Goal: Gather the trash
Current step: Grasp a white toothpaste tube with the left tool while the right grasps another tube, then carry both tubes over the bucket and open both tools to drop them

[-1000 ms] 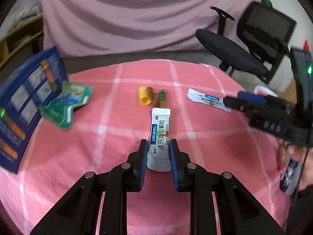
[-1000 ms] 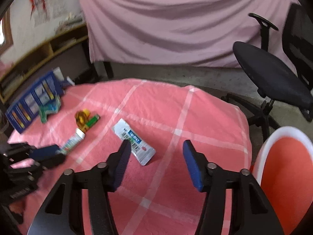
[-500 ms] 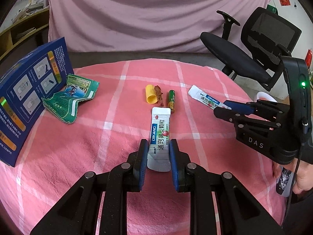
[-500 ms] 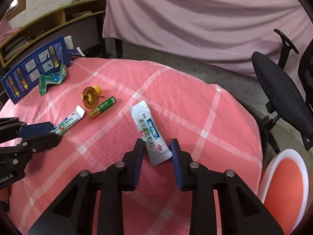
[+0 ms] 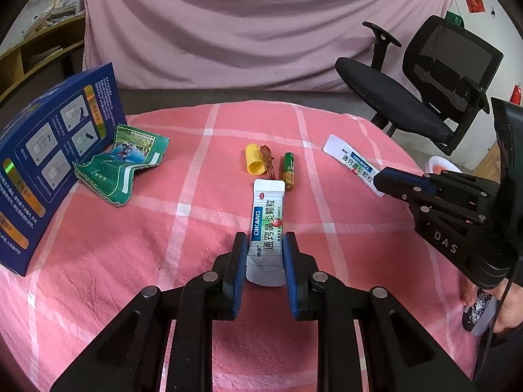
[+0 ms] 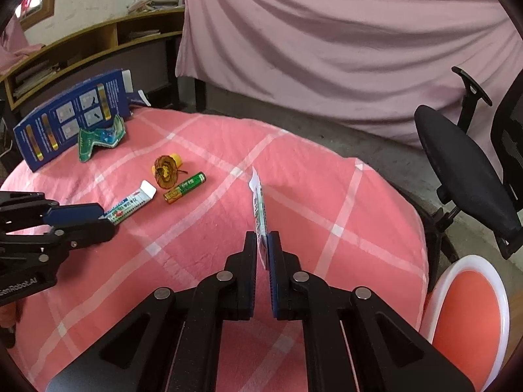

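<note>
Right gripper (image 6: 262, 251) is pinching the white printed sachet (image 6: 258, 209) edge-on — long axis running ahead; left gripper (image 5: 263, 254) is clamping a second white sachet (image 5: 266, 225) beside the green battery (image 5: 288, 171).

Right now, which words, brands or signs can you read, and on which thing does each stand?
"DIKANG": sachet in the left hand-held gripper.
"DIKANG": second sachet.
"DAS": right hand-held gripper.
"GenRobot.AI": left hand-held gripper's body, right wrist view.
Blue box, battery: print too small.
</note>
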The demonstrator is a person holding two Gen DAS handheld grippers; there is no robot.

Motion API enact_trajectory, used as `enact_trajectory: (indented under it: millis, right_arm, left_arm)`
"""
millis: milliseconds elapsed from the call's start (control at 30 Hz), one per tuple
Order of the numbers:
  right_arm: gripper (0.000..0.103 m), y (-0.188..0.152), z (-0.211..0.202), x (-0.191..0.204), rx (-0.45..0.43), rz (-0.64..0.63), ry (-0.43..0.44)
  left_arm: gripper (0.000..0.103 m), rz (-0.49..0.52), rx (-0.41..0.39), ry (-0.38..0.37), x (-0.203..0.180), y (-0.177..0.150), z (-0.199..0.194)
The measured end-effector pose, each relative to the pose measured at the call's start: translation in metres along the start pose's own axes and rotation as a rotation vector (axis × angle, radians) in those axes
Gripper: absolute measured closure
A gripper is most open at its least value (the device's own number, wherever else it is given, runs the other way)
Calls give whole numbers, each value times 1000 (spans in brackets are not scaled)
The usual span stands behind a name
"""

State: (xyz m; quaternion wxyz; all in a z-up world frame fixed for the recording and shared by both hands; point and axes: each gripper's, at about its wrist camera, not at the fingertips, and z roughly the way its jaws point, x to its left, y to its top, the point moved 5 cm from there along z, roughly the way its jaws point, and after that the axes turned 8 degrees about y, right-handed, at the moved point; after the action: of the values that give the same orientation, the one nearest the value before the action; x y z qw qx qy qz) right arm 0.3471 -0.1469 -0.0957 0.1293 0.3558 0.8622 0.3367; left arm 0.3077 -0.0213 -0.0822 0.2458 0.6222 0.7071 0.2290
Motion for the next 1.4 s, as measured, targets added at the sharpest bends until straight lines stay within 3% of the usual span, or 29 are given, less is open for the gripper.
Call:
enact_trajectory:
  millis: [167, 233, 267, 433, 567, 667, 800, 900, 1033, 1267, 1400]
  right_arm:
    - [95, 1, 3, -1, 8, 24, 12]
    - [73, 1, 6, 0, 17, 24, 18]
    - [72, 2, 8, 1, 20, 18, 18]
    - [72, 5, 21, -2, 64, -1, -14]
    - [72, 6, 32, -13, 95, 49, 12]
    - [83, 5, 31, -15, 88, 68, 26]
    - [85, 5, 25, -7, 65, 36, 21]
    - [85, 7, 10, 1, 1, 12, 16]
    - [85, 8, -24, 11, -155, -15, -26]
    - [85, 4, -92, 10, -455, 19, -62]
    - [85, -1, -124, 9, -577, 24, -115]
  left_arm:
    - [85, -2, 1, -1, -1, 0, 0]
    - [85, -10, 0, -2, 0, 1, -1]
    - [85, -20, -2, -3, 2, 1, -1]
    - [85, -80, -6, -16, 12, 1, -3]
    - [85, -91, -1, -22, 14, 2, -4]
    - [85, -94, 0, -22, 15, 2, -4]
    - [85, -101, -5, -23, 16, 4, -5]
    - [85, -118, -19, -34, 19, 3, -7]
    - [85, -149, -79, -32, 26, 3, -21]
    - [85, -112, -329, -13, 5, 10, -71]
    - [85, -64, -481, -36, -26, 21, -104]
